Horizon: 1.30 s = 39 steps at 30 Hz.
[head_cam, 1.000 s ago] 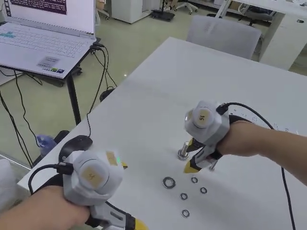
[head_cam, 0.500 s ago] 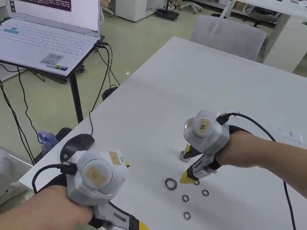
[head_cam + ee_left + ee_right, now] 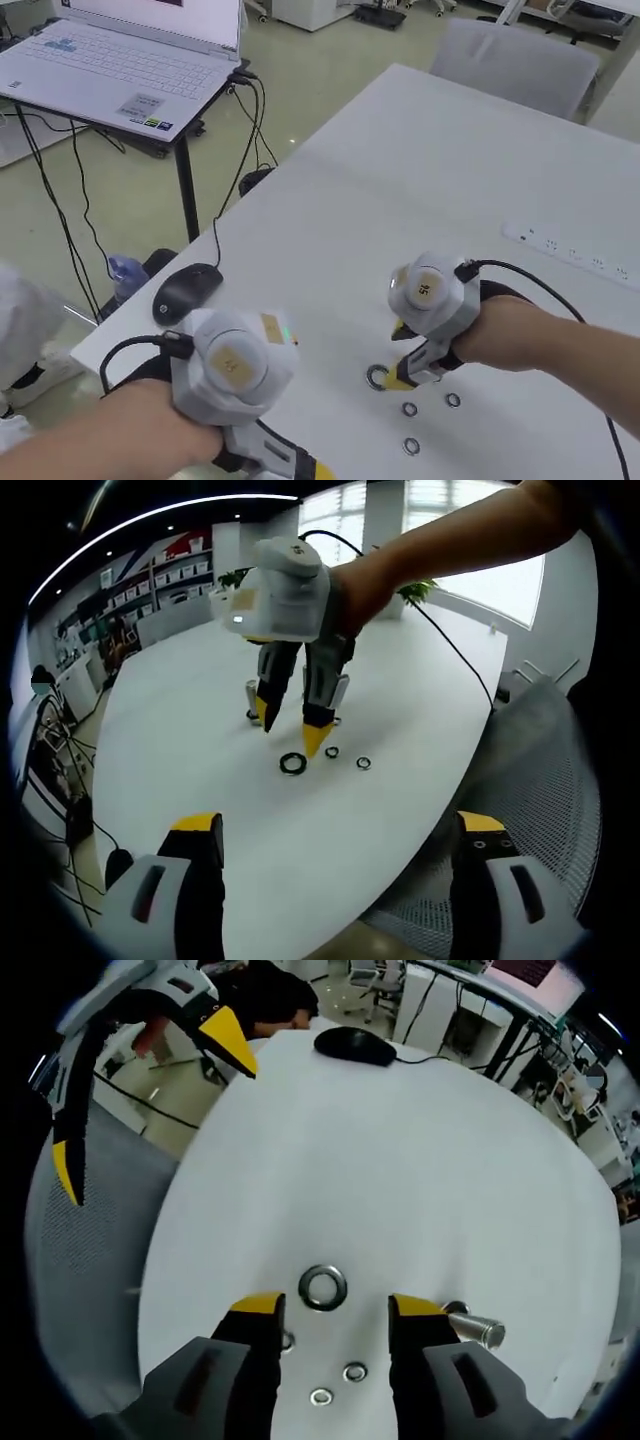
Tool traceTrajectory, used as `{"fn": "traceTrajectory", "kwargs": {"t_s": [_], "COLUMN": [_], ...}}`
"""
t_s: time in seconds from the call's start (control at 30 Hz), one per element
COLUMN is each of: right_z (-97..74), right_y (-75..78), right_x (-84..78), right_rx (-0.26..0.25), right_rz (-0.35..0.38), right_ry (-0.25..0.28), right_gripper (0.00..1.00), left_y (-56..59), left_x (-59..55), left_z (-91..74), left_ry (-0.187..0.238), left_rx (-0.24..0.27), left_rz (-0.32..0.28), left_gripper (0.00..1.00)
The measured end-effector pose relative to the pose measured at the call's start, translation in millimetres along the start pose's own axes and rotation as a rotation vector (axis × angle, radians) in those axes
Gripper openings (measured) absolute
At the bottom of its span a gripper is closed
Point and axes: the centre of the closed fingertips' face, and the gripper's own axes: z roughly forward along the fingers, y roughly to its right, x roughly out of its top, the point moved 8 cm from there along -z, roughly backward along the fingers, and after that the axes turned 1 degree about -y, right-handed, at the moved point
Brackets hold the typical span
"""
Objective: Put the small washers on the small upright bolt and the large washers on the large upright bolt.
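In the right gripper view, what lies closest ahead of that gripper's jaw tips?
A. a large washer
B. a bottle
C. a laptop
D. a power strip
A: the large washer lies right before the open jaws of the right gripper.

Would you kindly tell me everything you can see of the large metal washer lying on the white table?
The large silvery metal washer is a flat, shiny ring with a round hole. It lies flat on the white table, on neither bolt, just ahead of the gap between the open, yellow-tipped jaws of the right gripper. Whether a jaw tip touches it is unclear. The smaller washers lie apart from it, nearer that gripper.
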Motion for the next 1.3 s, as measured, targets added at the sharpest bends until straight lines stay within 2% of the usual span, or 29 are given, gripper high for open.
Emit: {"fn": "traceTrajectory", "kwargs": {"t_s": [0.13,0.27,0.47,0.67,0.73,0.9,1.13,1.3], "right_z": [10.5,14.9,20.3,22.1,22.4,22.4,22.9,22.4], "right_y": [-3.0,-3.5,-2.7,-1.7,-3.0,-3.6,-8.4,-7.1], "right_x": [-2.2,-1.0,-0.5,0.7,0.4,1.7,3.2,2.5], "right_rx": [0.011,0.009,0.016,0.014,0.029,0.030,0.031,0.037], "right_rz": [-0.013,-0.036,-0.031,-0.033,-0.023,-0.044,-0.066,-0.070], "right_ry": [-0.016,-0.017,-0.022,-0.022,-0.026,-0.033,-0.071,-0.068], "right_gripper": [0.42,0.40,0.40,0.40,0.38,0.37,0.27,0.25], "left_y": [2.4,3.0,1.7,-0.5,-1.6,-3.0,-3.8,-2.7], "left_x": [-1.4,-2.1,-3.2,-3.9,-4.2,-4.5,-3.9,-3.9], "left_z": [0.8,0.3,-1.0,-1.5,-1.7,-2.3,-3.5,-4.3], "left_ry": [-0.005,-0.003,-0.009,-0.009,-0.010,-0.013,-0.011,-0.011], "left_rx": [-0.002,0.000,0.005,0.011,0.014,0.017,0.014,0.011], "left_rz": [0.001,-0.004,-0.002,-0.005,-0.004,-0.002,-0.003,-0.001], "left_gripper": [0.94,0.94,0.92,0.92,0.92,0.91,0.89,0.88]}}
